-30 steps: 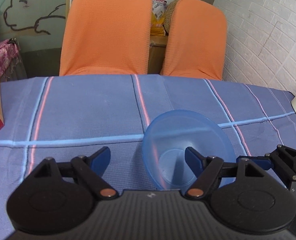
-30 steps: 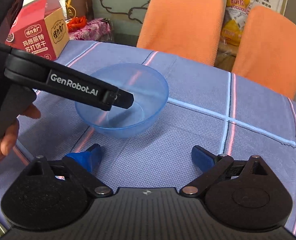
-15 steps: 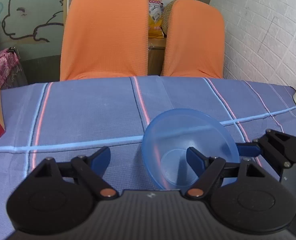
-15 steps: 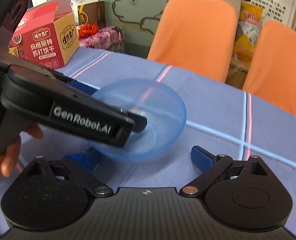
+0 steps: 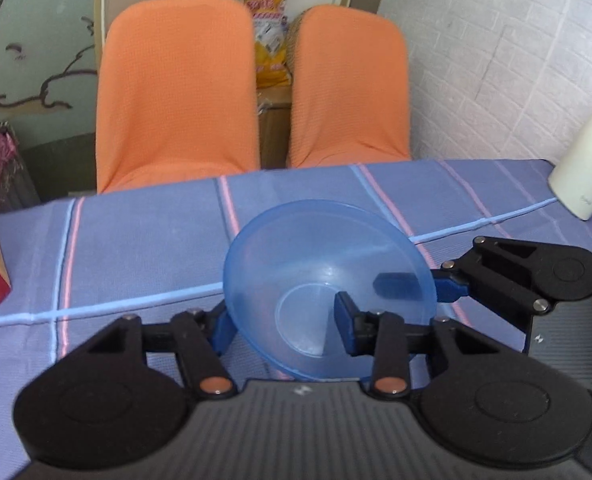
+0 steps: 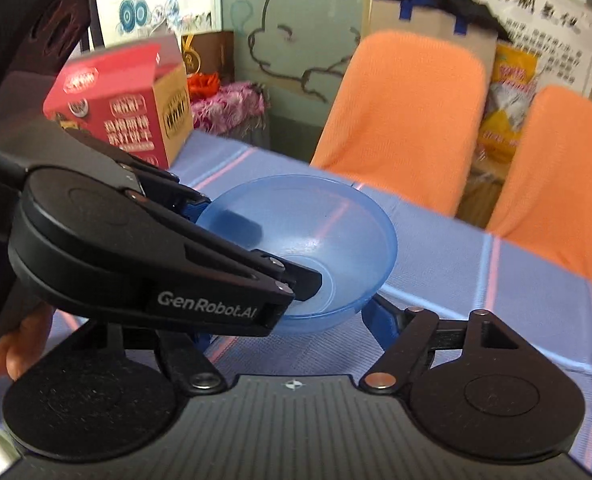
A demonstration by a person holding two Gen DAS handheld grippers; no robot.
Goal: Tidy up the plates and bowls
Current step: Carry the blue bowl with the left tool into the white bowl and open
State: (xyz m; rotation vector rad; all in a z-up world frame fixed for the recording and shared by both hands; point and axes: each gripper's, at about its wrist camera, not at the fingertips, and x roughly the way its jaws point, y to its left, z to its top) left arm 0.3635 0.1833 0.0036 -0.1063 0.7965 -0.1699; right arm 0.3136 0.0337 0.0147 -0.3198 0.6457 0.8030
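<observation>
Left tool [image 5: 283, 322]: I have narrowed it since a second ago; one finger now sits inside the blue bowl [image 5: 328, 284], the other outside its wall at 9 o'clock, pinching the near rim.
Right tool [image 6: 281, 328]: jaws spread wide under the bowl, gripping nothing; one blue finger shows through the wall at 3 o'clock in the left view.
Bowl position: it now looks tilted and raised off the table [image 5: 135, 248], though I cannot confirm clearance.
Task meaning: I judge the pickup secured; placement remains, and no plates are visible.
Risk: a one-sided rim grip may let it swing.
</observation>
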